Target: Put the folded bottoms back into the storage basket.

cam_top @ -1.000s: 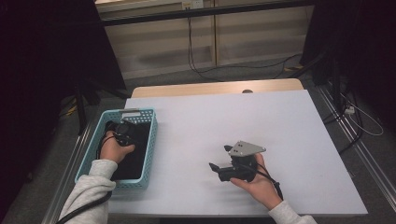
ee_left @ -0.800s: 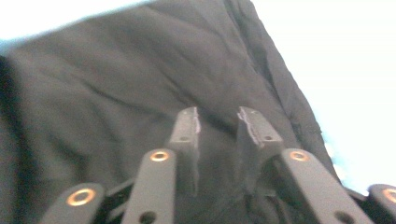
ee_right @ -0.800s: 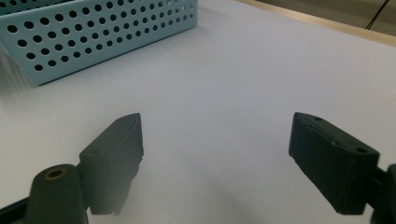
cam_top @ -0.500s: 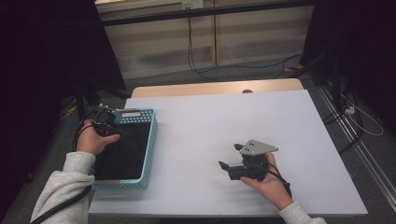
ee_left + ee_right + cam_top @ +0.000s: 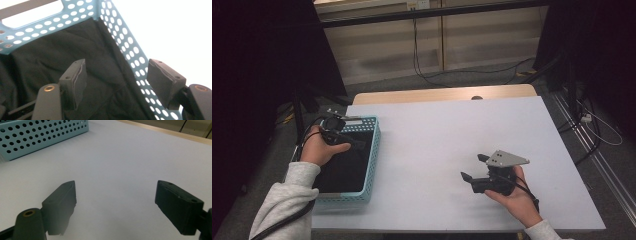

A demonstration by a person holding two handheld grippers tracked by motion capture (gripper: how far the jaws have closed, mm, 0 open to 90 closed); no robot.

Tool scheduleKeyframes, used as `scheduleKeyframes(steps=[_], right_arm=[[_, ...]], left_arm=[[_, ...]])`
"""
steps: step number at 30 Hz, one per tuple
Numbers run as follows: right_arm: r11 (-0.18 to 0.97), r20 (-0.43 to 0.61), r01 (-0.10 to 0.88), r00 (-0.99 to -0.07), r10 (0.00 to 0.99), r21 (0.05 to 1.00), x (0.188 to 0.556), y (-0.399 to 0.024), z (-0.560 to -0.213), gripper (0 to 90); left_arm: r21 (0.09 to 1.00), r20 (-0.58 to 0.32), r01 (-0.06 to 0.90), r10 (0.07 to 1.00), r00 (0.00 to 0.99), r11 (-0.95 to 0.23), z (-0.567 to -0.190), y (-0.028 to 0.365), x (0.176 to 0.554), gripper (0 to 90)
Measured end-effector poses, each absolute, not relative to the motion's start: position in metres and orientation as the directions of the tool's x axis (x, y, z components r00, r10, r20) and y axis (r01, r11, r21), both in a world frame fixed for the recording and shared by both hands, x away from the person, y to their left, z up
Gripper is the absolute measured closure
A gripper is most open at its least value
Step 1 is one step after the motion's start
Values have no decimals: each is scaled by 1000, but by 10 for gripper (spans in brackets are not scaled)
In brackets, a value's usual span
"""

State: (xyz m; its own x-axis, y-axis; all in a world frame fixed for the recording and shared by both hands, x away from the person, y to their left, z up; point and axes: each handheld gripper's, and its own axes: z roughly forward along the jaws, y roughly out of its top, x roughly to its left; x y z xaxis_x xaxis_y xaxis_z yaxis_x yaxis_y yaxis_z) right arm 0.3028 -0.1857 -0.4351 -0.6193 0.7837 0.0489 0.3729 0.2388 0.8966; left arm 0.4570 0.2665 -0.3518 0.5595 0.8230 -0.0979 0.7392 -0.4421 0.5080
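At the left of the high view, black cloth (image 5: 344,167) lies in the blue basket (image 5: 373,150), limp and light; pinch a raised fold. Left tongs (image 5: 116,80), just opening, hang spread and empty above it; right tongs (image 5: 115,205) spread over the desk (image 5: 437,140).
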Motion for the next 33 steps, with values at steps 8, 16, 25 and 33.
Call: scheduleKeyframes(steps=[8, 16, 25, 33], right_arm=[[221, 54, 366, -611, 790, 904, 302, -192, -432, 166], [217, 50, 362, -604, 795, 907, 300, -196, -430, 165], [215, 56, 365, -606, 794, 906, 298, -197, -429, 161], [198, 69, 376, -590, 804, 905, 293, -209, -431, 158]], left_arm=[[522, -109, 723, 805, 583, -452, -350, 247, 458, 293], [527, -88, 701, 790, 607, -480, -347, 232, 456, 263], [547, -103, 682, 770, 630, -485, -345, 221, 448, 246], [582, -123, 648, 734, 668, -492, -339, 205, 439, 227]])
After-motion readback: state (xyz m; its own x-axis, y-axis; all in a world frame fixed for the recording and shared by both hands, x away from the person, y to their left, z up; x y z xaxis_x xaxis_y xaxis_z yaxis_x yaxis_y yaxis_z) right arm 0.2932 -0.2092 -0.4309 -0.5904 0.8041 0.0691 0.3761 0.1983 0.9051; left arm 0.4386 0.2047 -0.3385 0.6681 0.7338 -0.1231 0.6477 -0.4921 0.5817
